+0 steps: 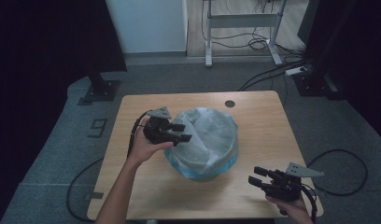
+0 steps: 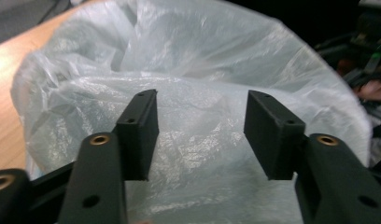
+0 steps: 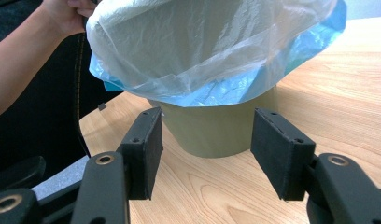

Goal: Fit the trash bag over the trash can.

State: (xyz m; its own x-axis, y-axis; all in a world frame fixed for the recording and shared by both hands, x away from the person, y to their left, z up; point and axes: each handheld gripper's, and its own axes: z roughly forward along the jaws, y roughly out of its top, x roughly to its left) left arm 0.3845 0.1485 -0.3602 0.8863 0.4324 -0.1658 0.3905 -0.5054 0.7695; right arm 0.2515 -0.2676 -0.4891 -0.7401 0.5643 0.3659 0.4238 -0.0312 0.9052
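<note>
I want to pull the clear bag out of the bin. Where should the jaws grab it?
Probably the clear bag's loose overhang, folded down outside the bin's rim. Come from the side with jaws above and below the hanging edge. The left gripper, open at the rim, is nearest. Inside, the plastic looks stretched flatter, harder to pinch.

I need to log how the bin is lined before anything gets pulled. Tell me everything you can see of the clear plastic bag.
The clear plastic bag is thin, crinkled and translucent white. It lines a greenish bin standing upright mid-table, sags loosely into the opening, and folds down over the rim. A blue liner peeks out beneath its edge. The left gripper hovers at the bag's left rim with jaws open; whether they touch the film cannot be told. The right gripper sits apart, jaws open.
</note>
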